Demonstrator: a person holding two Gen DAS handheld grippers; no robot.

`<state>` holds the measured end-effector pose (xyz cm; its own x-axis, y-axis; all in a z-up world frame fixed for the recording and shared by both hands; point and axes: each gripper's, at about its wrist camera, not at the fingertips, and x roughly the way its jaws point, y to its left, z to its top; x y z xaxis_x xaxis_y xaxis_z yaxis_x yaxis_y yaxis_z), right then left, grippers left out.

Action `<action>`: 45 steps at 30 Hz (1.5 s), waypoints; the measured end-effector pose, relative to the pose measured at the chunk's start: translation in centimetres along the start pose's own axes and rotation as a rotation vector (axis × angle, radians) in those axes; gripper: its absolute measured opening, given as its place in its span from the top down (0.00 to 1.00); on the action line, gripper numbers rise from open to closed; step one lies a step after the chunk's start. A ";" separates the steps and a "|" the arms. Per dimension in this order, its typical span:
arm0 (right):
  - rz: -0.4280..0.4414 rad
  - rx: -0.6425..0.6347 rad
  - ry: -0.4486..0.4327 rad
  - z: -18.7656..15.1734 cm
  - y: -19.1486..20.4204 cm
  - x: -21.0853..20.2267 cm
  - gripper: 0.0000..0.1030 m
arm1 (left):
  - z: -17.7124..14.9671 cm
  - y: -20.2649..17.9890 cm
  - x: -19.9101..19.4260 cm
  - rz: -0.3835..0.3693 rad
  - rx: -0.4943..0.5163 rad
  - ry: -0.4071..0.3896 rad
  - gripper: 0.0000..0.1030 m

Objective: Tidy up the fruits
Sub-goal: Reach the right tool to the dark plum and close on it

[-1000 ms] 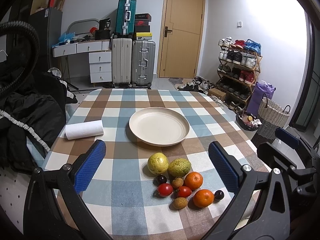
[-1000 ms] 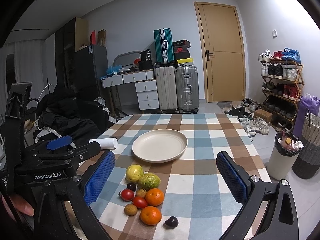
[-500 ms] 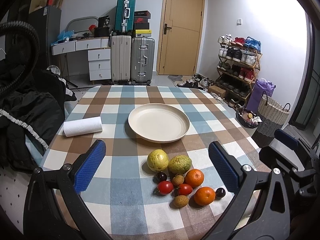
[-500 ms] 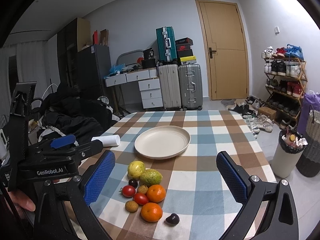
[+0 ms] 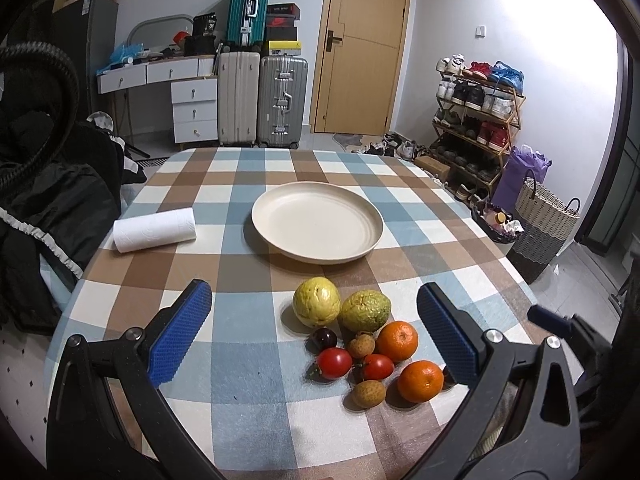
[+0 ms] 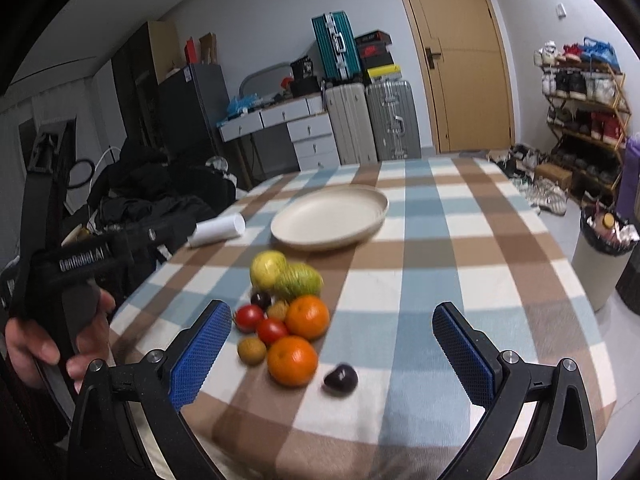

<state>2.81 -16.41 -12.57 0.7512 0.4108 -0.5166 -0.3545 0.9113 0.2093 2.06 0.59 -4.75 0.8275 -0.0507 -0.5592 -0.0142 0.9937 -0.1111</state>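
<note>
Your right gripper [image 6: 332, 356] hung spread wide, empty, as did the left gripper [image 5: 314, 332]. The fruits [image 6: 288, 312] lay heaped just ahead between its fingers; the plate [image 6: 376, 200] beyond was bare. Nothing sorted yet, I'd judge.

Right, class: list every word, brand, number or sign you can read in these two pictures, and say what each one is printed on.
"GenRobot.AI": white letters on the black body of the left gripper, seen in the right wrist view; motion blur smears them.
Too small or blurred to read: the markings on the boxes stacked on the suitcases, and the sticker on the dark cabinet.
No text shows on the plate, the fruit or the tablecloth.
</note>
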 end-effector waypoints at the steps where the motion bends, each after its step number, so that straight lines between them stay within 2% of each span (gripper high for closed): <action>1: 0.004 0.002 0.011 -0.5 -0.2 0.3 0.00 | -0.1 0.0 0.3 0.000 0.000 0.003 0.01; 12: 0.030 -0.002 0.085 -3.7 -1.4 2.5 0.01 | -0.6 0.0 2.6 0.002 0.003 0.036 0.01; 16: 0.041 -0.018 0.115 -4.2 -1.5 3.4 0.15 | -0.6 0.0 3.2 0.001 0.002 0.046 0.01; 23: 0.059 -0.047 0.152 -4.8 -1.4 4.4 0.25 | -0.4 0.5 4.4 0.009 -0.003 0.062 0.01; 27: 0.068 -0.068 0.163 -4.9 -1.2 4.6 0.38 | -0.2 1.2 5.2 0.013 -0.014 0.068 0.01; 30: 0.089 -0.068 0.161 -4.9 -1.3 4.6 0.43 | -0.1 1.6 5.6 0.019 -0.017 0.070 0.01; 33: 0.108 -0.074 0.161 -4.7 -1.3 4.7 0.53 | 0.1 2.1 6.0 0.018 -0.029 0.073 0.01; 45: 0.203 0.006 0.180 -4.8 -2.6 5.1 0.70 | 0.2 4.2 8.2 0.019 -0.077 0.112 0.01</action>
<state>4.89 -16.78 -19.72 0.5540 0.5741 -0.6028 -0.4836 0.8114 0.3283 8.92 4.37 -9.68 0.7591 -0.0473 -0.6492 -0.0758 0.9841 -0.1604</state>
